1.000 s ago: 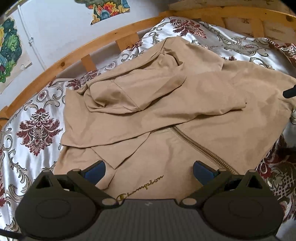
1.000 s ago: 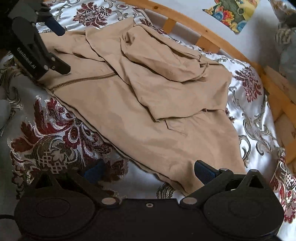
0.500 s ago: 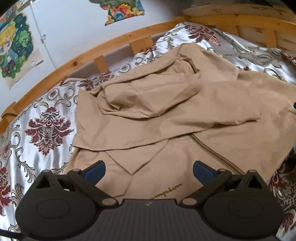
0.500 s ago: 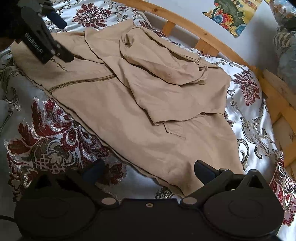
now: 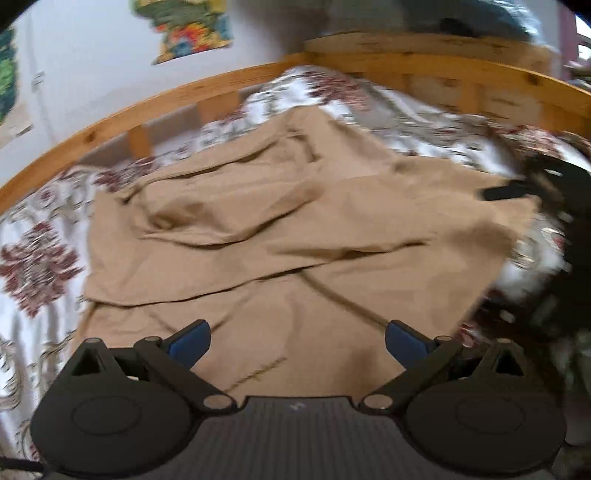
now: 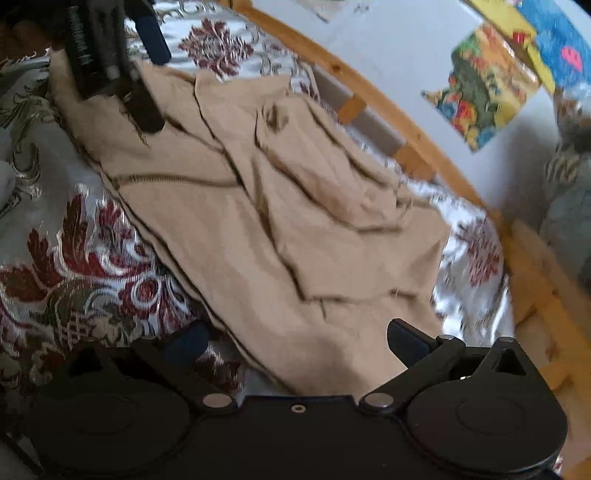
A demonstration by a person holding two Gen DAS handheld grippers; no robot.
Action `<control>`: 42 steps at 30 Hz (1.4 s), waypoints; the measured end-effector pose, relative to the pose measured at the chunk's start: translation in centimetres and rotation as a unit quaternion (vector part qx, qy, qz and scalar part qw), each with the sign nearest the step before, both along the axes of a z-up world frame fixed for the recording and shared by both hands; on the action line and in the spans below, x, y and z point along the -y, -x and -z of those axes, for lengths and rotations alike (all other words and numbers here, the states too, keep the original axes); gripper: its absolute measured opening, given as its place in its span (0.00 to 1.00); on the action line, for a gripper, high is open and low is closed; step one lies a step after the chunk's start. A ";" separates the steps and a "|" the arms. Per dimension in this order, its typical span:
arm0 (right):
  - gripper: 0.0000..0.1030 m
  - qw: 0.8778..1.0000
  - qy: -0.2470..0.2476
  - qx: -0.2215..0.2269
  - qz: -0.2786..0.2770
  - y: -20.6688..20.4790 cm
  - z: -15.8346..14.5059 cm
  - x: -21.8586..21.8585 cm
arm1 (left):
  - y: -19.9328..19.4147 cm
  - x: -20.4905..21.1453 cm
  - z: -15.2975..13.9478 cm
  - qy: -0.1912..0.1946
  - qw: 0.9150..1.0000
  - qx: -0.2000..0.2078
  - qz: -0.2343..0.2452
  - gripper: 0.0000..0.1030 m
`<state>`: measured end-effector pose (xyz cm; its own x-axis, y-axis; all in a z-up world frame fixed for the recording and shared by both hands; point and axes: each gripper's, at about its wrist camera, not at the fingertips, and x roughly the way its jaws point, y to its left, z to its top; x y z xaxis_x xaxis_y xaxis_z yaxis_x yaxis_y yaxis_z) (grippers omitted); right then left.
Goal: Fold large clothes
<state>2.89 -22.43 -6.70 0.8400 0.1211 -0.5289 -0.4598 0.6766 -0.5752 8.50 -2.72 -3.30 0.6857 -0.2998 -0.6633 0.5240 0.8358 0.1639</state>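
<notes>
- Left wrist view: the tan jacket (image 5: pixel 295 236) is spread over the middle of the frame on the patterned bedspread (image 5: pixel 33 258), with the wooden bed rail (image 5: pixel 110 122) arcing across the top and a colourful poster (image 5: pixel 192 33) on the wall in the upper left. Whole picture is a bit smeared
- The zipper (image 5: pixel 343 299) runs as a diagonal from centre toward lower right, and the jacket's long axis seems to lie roughly left to right here. Hood and sleeves are heaped over the upper left part of it
- left gripper (image 5: pixel 297 341) sits at the bottom centre, blue pads spread wide with just cloth showing in the gap between them, nothing pinched
- Right wrist view: same jacket stretches on a slant from the upper left of the frame down to the bottom centre, so its long axis goes upper left to lower right. Zipper lies nearly level at mid left
- right gripper (image 6: pixel 299 341) is at the bottom, released, its jaws have just been closing slightly; the near hem lies between them but isn't clamped
- The left one shows in the upper left corner, over the jacket's far end
</notes>
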 end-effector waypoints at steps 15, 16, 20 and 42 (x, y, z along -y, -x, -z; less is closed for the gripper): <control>0.14 0.987 -0.162 -0.007 0.010 -1.2 -3.6 0.9 | 1.1 2.1 3.0 -0.072 0.997 -0.013 0.022 0.68; 0.14 0.987 -0.162 -0.001 0.011 -1.1 -3.7 0.9 | 1.2 1.4 2.7 -0.066 0.998 -0.014 0.017 0.66; 0.14 0.990 -0.138 0.011 0.006 -0.8 -3.7 0.7 | 2.1 -2.0 1.8 -0.046 0.998 -0.020 -0.022 0.62; 0.55 0.989 0.042 -0.020 0.142 -2.0 -1.2 4.5 | 1.9 -9.1 3.0 -0.165 0.963 0.014 -0.212 0.30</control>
